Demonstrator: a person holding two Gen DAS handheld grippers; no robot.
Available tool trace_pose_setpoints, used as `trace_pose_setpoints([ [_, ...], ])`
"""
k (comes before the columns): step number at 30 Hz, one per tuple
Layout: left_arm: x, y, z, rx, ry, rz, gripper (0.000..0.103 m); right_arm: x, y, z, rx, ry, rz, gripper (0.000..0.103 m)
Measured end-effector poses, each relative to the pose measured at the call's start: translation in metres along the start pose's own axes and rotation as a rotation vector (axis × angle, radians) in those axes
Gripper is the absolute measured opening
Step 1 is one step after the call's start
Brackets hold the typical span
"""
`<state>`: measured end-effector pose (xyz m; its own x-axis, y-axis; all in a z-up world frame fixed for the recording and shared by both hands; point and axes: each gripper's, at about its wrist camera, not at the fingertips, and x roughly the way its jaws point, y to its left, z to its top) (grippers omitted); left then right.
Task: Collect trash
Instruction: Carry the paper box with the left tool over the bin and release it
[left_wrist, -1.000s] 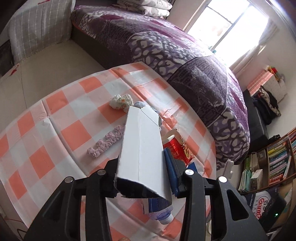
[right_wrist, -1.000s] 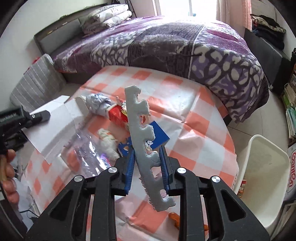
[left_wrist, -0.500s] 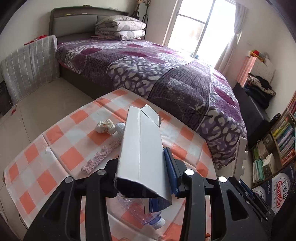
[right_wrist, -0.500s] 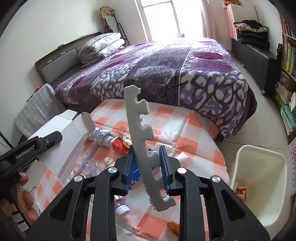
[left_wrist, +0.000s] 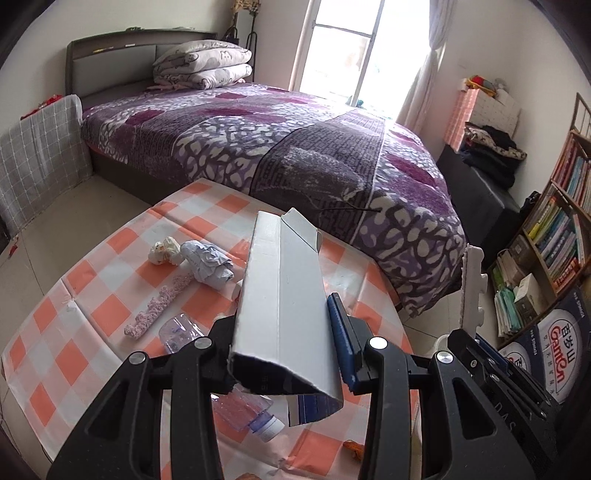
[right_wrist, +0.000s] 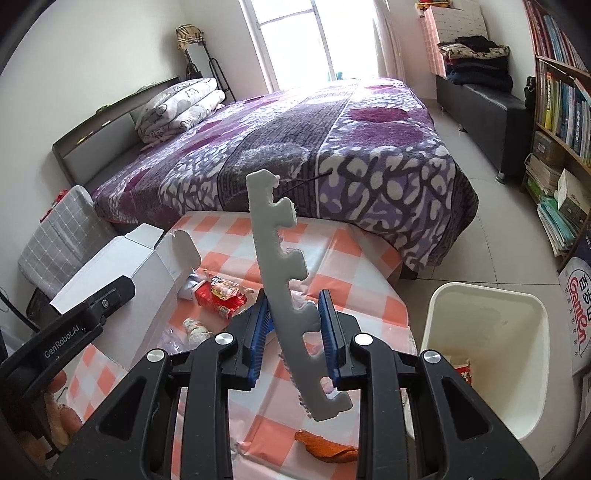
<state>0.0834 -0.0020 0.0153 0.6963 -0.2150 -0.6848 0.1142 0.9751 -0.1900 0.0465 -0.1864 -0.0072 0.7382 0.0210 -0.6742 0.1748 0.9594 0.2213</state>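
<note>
While your left gripper (left_wrist: 284, 354) clamps the light, crushable box (left_wrist: 282, 306) near its lower end, your right gripper (right_wrist: 291, 328) pinches the soft foam strip (right_wrist: 286, 280) mid-length, upright between its jaws, so carry both gently to the bin (right_wrist: 487, 369) at right.

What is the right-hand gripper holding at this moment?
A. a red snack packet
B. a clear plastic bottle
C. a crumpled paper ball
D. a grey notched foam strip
D: in the right wrist view the right gripper pinches the grey notched foam strip upright between its blue pads, beside the white bin.
</note>
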Motion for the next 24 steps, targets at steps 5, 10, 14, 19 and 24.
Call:
trace_pose_setpoints([
  [5, 0.001, -0.019, -0.006, 0.029, 0.006, -0.020, 0.041, -0.007, -0.021, 0.001, 0.037, 0.002, -0.033, 0.026],
  [10, 0.004, -0.037, -0.013, 0.063, 0.015, -0.037, 0.041, -0.012, -0.043, 0.002, 0.089, 0.010, -0.070, 0.026],
  [14, 0.005, -0.054, -0.019, 0.097, 0.023, -0.061, 0.041, -0.015, -0.064, 0.002, 0.139, 0.024, -0.098, 0.026],
  [19, 0.005, -0.076, -0.029, 0.138, 0.030, -0.095, 0.041, -0.021, -0.086, 0.001, 0.192, 0.032, -0.122, 0.026],
  [24, 0.004, -0.100, -0.038, 0.182, 0.036, -0.127, 0.041, -0.028, -0.106, 0.000, 0.227, 0.021, -0.165, 0.035],
])
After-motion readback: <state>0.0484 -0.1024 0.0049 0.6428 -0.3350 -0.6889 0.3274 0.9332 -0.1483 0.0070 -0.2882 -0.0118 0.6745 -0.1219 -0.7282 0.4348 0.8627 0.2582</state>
